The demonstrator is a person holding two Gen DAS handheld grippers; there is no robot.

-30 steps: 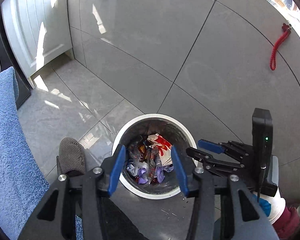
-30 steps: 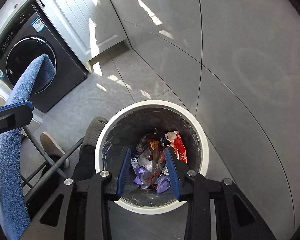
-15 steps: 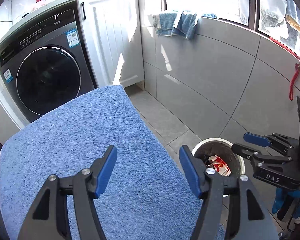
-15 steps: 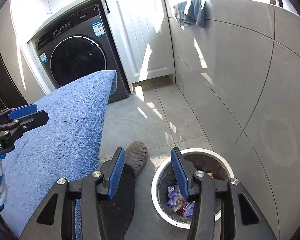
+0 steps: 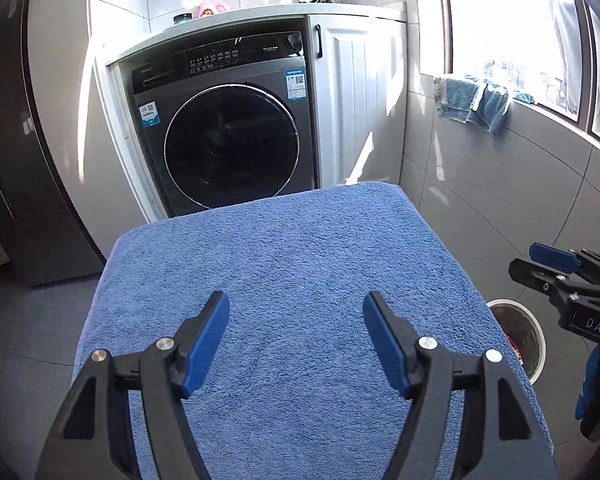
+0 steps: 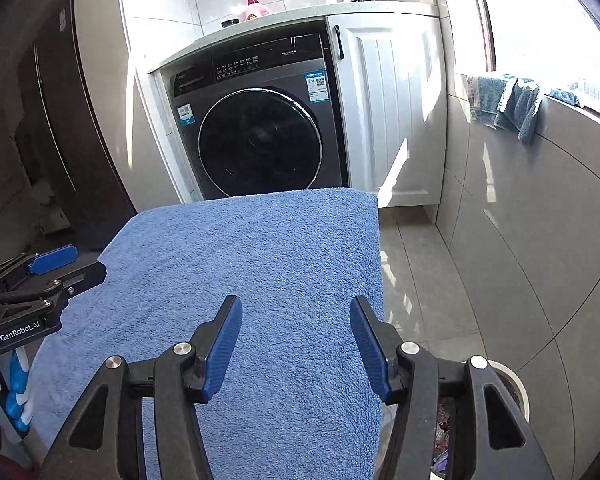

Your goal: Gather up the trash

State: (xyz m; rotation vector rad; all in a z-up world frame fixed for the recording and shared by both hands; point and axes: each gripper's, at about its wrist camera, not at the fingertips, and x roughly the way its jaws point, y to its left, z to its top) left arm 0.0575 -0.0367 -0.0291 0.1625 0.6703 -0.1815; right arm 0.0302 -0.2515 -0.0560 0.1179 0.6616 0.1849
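Note:
My left gripper (image 5: 296, 316) is open and empty above a blue towel-covered surface (image 5: 300, 280). My right gripper (image 6: 296, 320) is open and empty, over the right part of the same towel (image 6: 260, 260). The white-rimmed trash bin (image 5: 534, 328) stands on the floor at the towel's right edge, with wrappers inside. In the right wrist view the bin (image 6: 516, 384) is mostly hidden behind my right finger. The right gripper shows at the right of the left wrist view (image 5: 556, 272). The left gripper shows at the left of the right wrist view (image 6: 52, 268).
A dark front-loading washing machine (image 5: 228, 136) stands ahead under a white counter, with a white cabinet door (image 5: 360, 100) to its right. Blue cloths (image 5: 476, 100) hang on the window ledge. A grey tiled wall (image 6: 540, 220) runs along the right.
Both grippers have lifted away from above the trash bin and now point forward over the blue towel toward the washing machine. Both stay open and empty.

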